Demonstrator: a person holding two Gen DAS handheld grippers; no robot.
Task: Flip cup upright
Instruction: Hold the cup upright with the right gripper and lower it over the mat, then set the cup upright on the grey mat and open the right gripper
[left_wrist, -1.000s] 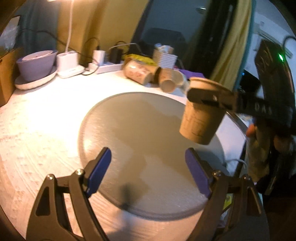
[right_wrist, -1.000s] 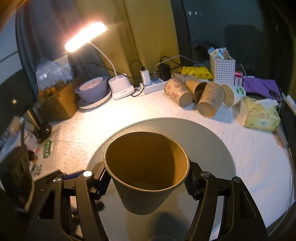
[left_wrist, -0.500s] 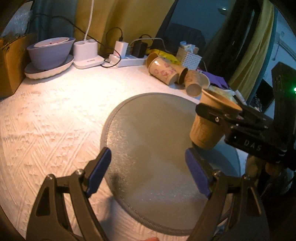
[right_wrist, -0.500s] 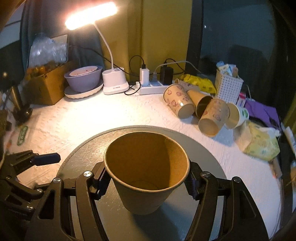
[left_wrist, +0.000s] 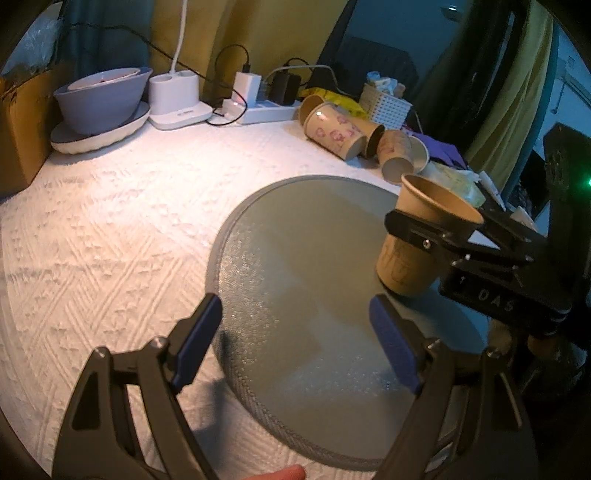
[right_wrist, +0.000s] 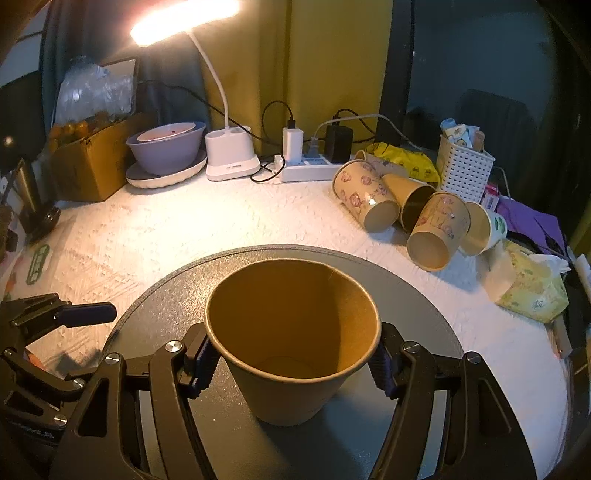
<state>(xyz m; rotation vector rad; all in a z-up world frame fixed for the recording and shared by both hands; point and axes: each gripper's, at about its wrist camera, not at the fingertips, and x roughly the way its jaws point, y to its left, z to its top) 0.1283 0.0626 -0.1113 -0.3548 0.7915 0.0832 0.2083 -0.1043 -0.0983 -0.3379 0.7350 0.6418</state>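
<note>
The right gripper (right_wrist: 291, 365) clamps the brown paper cup (right_wrist: 291, 332) just under its rim, mouth up and nothing visible inside, its base at or just above the round grey mat (right_wrist: 424, 295); contact is unclear. The left gripper (left_wrist: 295, 339) hovers with fingers spread wide over the mat's near edge, holding nothing. Toward the tabletop's (left_wrist: 110, 221) far right edge, several printed cups (right_wrist: 369, 201) lie on their sides. At the far left corner, a purple bowl (right_wrist: 166, 147) sits on a white plate (right_wrist: 166, 177).
</note>
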